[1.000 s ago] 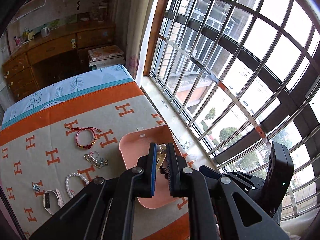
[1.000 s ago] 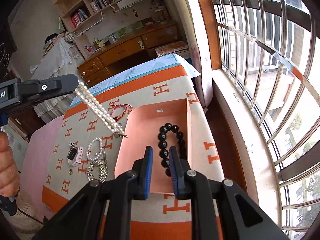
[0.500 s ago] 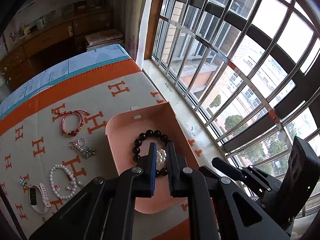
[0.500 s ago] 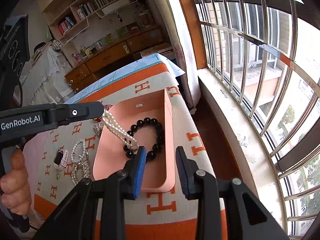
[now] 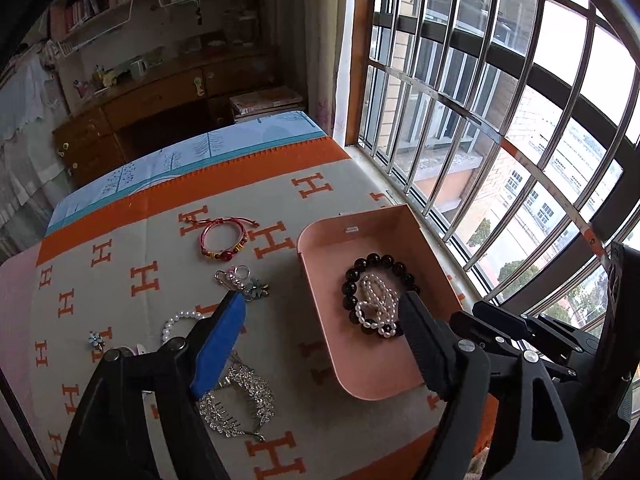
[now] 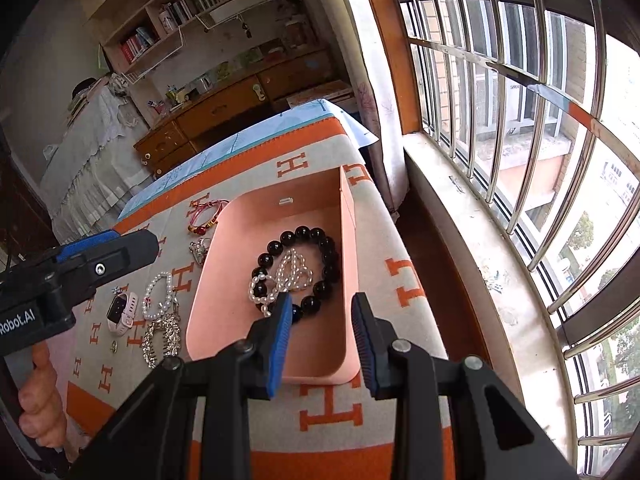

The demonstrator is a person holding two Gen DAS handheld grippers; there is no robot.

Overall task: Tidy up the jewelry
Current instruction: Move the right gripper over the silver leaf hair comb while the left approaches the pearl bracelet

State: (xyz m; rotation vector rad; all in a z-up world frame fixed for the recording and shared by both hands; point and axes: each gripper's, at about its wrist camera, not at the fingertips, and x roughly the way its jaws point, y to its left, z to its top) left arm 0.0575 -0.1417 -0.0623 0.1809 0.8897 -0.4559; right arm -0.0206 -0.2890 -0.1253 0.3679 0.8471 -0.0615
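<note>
My left gripper (image 5: 320, 316) is spreading its jaws wide, with nothing pinched between them. The white pearl strand (image 5: 376, 304) lies loose in the shallow peach-pink plastic tray (image 5: 360, 376), heaped partly inside the ring of the glossy black bead bracelet (image 5: 374, 262) and draped over its near beads. My right gripper (image 6: 320, 320) hangs over the tray's near end with its blue-padded jaws parted and empty.

Out on the beige and orange H-patterned blanket (image 5: 132, 248), from the tray, the red cord bracelet (image 5: 222, 236) sits at about ten o'clock, the flower brooch pin (image 5: 244, 280) at nine, and the rhinestone hair comb (image 5: 240, 404) at seven. A small pearl bracelet (image 6: 158, 296) and a pink-strapped smartwatch (image 6: 120, 312) lie just beside each other further left.
</note>
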